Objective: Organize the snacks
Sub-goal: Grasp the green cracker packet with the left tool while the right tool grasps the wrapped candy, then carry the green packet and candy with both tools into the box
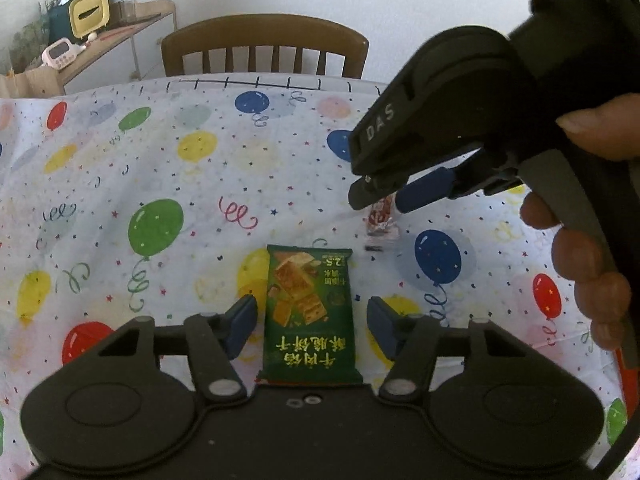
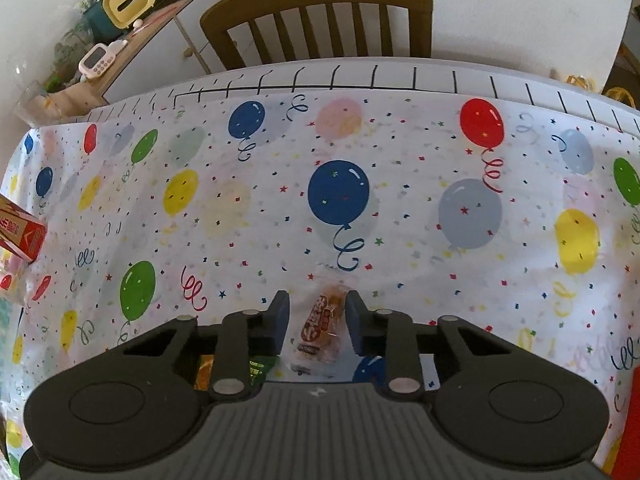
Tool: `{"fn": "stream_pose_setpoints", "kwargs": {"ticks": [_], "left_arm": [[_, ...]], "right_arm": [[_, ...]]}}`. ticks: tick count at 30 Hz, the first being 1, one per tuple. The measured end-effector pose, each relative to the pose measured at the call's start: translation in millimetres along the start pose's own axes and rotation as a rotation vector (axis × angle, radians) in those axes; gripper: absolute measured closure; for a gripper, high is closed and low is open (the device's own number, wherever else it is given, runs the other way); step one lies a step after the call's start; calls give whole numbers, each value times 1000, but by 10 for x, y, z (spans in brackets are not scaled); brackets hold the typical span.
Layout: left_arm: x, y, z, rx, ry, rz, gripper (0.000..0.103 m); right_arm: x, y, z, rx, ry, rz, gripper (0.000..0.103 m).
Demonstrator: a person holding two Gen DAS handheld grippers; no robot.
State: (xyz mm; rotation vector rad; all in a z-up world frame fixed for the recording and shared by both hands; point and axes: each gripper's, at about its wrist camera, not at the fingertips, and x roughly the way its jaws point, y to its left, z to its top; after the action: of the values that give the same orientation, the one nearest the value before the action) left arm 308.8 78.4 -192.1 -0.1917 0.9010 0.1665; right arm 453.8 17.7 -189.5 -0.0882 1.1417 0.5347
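A green biscuit packet (image 1: 310, 316) lies flat on the balloon-print tablecloth (image 1: 160, 184). My left gripper (image 1: 312, 322) is open, with one finger on each side of the packet and gaps to both. A small clear-wrapped snack (image 2: 322, 322) lies between the fingers of my right gripper (image 2: 318, 320). The right gripper is open around it, the pads close to the wrapper. In the left wrist view the right gripper (image 1: 384, 200) hangs over that snack (image 1: 380, 220) at the right. A corner of the green packet (image 2: 258, 368) shows under the right gripper.
A wooden chair (image 2: 320, 20) stands behind the table's far edge. A side shelf (image 2: 132, 24) with a yellow box and a timer is at the back left. A red carton (image 2: 20, 232) sits at the left edge. Something red (image 2: 628, 412) is at the right edge.
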Motion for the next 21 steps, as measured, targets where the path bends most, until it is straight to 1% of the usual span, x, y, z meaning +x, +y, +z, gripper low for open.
{"fn": "stream_pose_setpoints", "kwargs": {"ticks": [2,4,9,13,21], "left_arm": [[7,6,4,1,-2,3,45],[13,13,12,-3,-4,8,48],[18,6,25,10,-9,23,60],[11,7,25,11,-8,13,61],[-61,57,4,-29,16,-13,61]], "right_arm": [[25,23,-8,-17,6,-14,80],[35,33,-22,-28,3,-22,85],[16,12,-47,-31,-4,-29,88],[-69,-19,-93,-33,-10,-22,88],[-403,-124,-233,-28,-33,3,88]]}}
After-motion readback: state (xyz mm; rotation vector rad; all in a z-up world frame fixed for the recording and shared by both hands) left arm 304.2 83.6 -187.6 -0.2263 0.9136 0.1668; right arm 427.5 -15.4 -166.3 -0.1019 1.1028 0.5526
